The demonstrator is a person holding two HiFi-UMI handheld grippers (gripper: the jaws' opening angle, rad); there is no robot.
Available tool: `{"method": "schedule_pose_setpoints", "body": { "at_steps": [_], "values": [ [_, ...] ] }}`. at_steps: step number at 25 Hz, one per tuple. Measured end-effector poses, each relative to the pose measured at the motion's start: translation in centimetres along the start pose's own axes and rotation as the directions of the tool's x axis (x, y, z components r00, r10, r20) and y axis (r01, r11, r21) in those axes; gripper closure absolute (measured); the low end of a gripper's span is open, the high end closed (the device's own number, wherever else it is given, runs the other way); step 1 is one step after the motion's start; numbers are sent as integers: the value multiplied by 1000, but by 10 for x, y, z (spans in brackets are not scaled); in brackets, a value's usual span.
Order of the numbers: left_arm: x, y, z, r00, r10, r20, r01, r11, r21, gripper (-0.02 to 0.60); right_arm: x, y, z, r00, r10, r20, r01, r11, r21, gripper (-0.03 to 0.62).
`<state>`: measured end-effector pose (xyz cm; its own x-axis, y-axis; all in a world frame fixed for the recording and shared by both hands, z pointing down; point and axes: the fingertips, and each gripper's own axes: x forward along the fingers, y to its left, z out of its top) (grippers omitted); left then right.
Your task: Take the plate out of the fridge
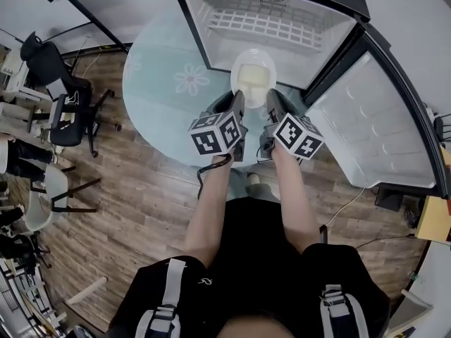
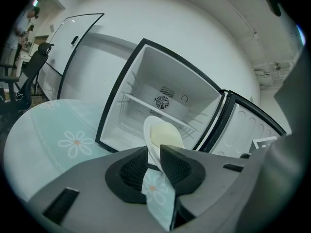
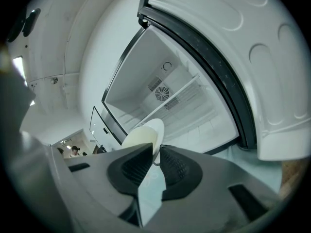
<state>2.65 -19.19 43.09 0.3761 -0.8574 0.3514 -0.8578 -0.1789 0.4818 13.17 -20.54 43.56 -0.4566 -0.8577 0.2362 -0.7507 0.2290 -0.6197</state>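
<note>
The left gripper and right gripper each had jaws pinched on the plate rim, holding it at the fridge mouth above the table. Such shallow edge grips might slip if pulled unevenly, dropping it

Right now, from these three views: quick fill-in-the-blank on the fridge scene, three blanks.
1. The left gripper and the right gripper each clamp the rim of the ___.
2. The fridge door stands ___.
3. The fridge sits on a round table whose cloth shows printed ___.
Missing: plate; open; flowers.
</note>
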Motion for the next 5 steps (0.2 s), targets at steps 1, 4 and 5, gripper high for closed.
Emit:
{"method": "schedule_pose_setpoints", "body": {
  "at_steps": [1, 4, 5],
  "values": [
    [-1, 1, 0, 1000, 2, 1, -2, 1000, 1, 499, 0, 2, 0, 1000, 3, 0, -3, 1000, 1, 542],
    [-6, 4, -1, 1000, 7, 2, -7, 1000, 2, 500, -1, 7, -4, 1000, 8, -4, -8, 1000, -2, 542],
    [-7, 5, -1, 1000, 9, 3, -9, 1000, 1, 500, -1, 9, -5, 1000, 9, -6, -9, 1000, -4, 542]
  ]
}}
